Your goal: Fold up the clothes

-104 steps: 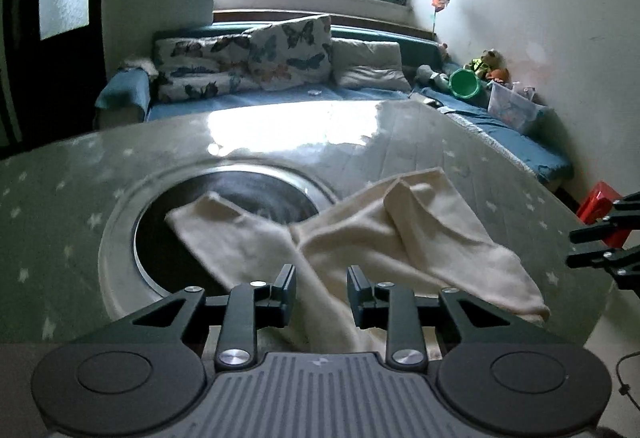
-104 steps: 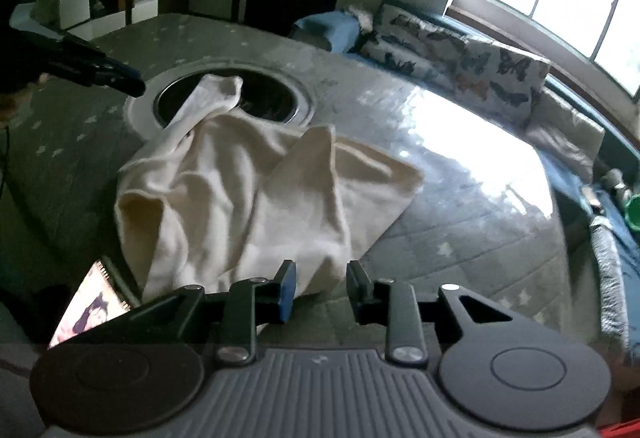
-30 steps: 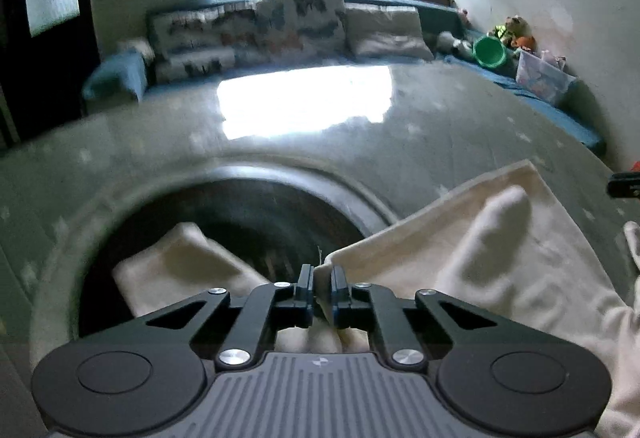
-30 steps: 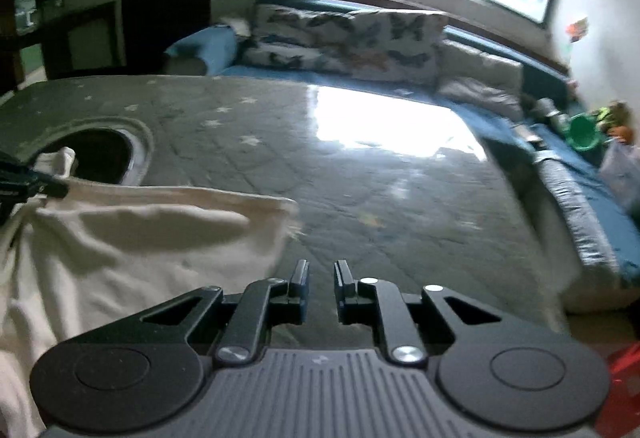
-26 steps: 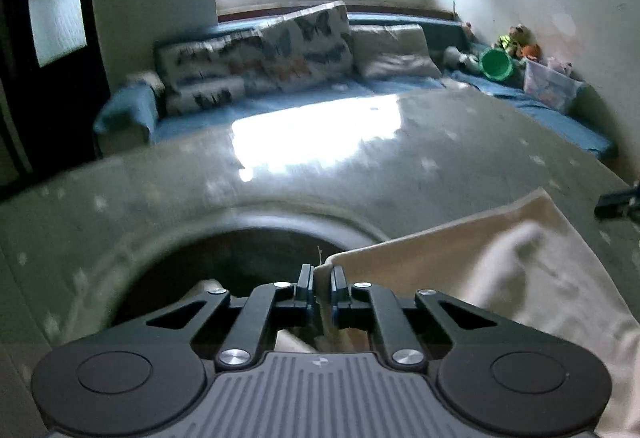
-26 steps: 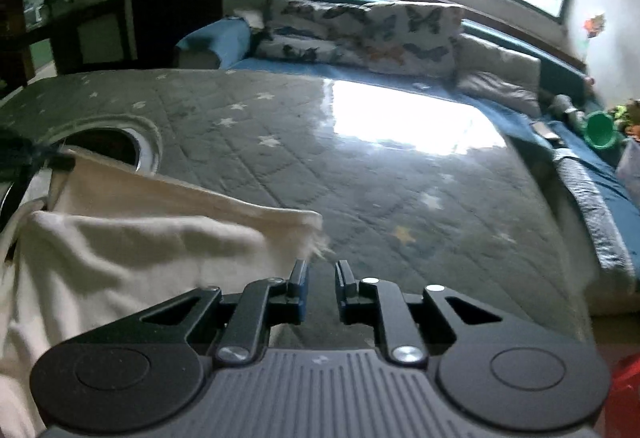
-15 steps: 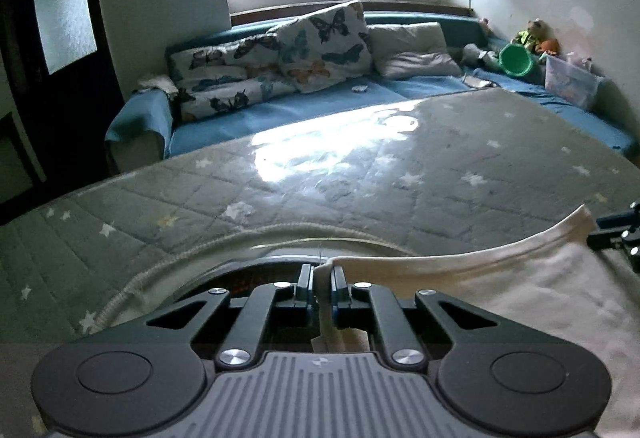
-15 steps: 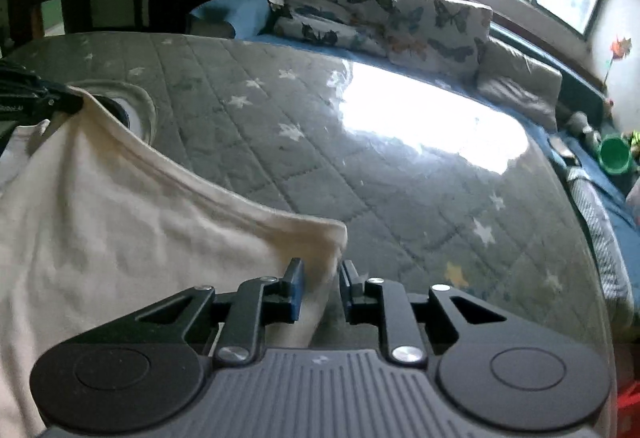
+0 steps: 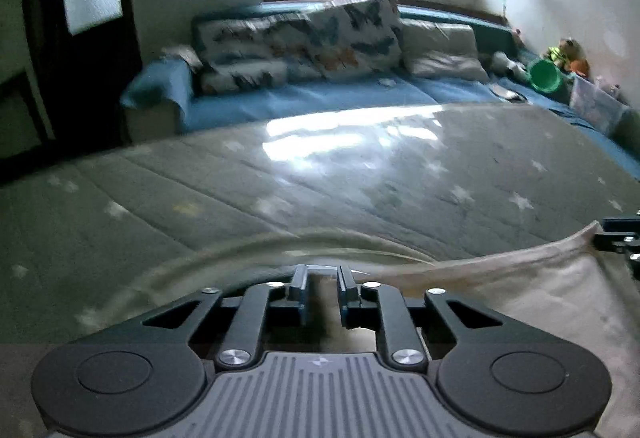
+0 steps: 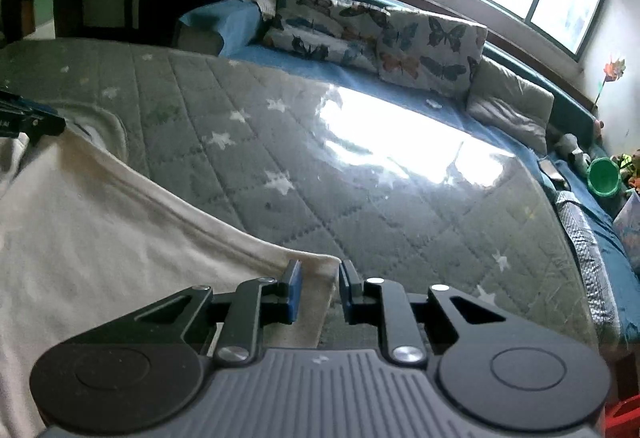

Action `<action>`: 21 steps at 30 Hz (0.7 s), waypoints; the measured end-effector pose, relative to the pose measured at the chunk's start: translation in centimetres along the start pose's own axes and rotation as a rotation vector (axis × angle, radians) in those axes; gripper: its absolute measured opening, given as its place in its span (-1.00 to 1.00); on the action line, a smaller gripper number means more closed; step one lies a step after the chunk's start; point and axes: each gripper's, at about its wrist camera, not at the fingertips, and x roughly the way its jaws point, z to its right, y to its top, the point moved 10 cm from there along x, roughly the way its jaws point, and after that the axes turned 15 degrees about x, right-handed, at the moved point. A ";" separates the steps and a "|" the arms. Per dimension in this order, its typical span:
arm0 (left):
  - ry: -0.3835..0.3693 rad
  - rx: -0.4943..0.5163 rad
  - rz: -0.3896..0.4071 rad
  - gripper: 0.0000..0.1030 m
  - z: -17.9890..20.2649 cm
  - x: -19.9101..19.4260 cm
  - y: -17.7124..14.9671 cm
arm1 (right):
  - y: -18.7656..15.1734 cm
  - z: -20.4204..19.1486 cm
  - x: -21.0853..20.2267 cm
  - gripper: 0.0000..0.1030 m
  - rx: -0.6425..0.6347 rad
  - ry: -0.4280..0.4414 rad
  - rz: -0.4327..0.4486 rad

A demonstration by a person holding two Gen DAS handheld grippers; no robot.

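1. I see the cream garment (image 10: 104,222) spread over the near part of the star-quilted table (image 10: 360,174), its hemmed top edge running in a shallow sag from one tool to the other.
2. My right tool (image 10: 319,292) has the garment's right corner between its fingers; the jaws stand slightly apart and the cloth lies loose in the gap, with no pad visibly pressing it.
3. My left tool (image 9: 323,294) is at the opposite corner. Its jaws are opening right now, and a strip of cream cloth sits in the gap between them, slack rather than pinched.
4. From the left wrist view the garment (image 9: 540,302) stretches away to the right, ending at the right tool (image 9: 618,242) at the frame edge. From the right wrist view the left tool (image 10: 24,118) sits at the far left, at the garment's other corner.
5. Under the left tool, the pale ring of the table's round opening (image 9: 240,250) curves around; the garment's left corner lies over it.
6. Writing: small white letters show on the left tool's body in the right wrist view, too tiny for me to read.
7. Against half a second ago, the left jaws were clamped tight on the corner and now they stand apart. The right jaws look the same. The hem has settled lower, nearer the table.
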 end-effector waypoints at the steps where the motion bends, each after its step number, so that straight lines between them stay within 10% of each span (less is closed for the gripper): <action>1: 0.028 -0.005 0.007 -0.47 -1.0 -0.8 -0.2 | -0.1 -0.1 -0.6 -0.64 0.004 0.011 0.007; 21: 0.104 -0.138 -0.100 -0.32 -6.0 -4.6 -8.8 | -7.9 -3.5 -13.8 -0.44 -0.057 0.186 0.045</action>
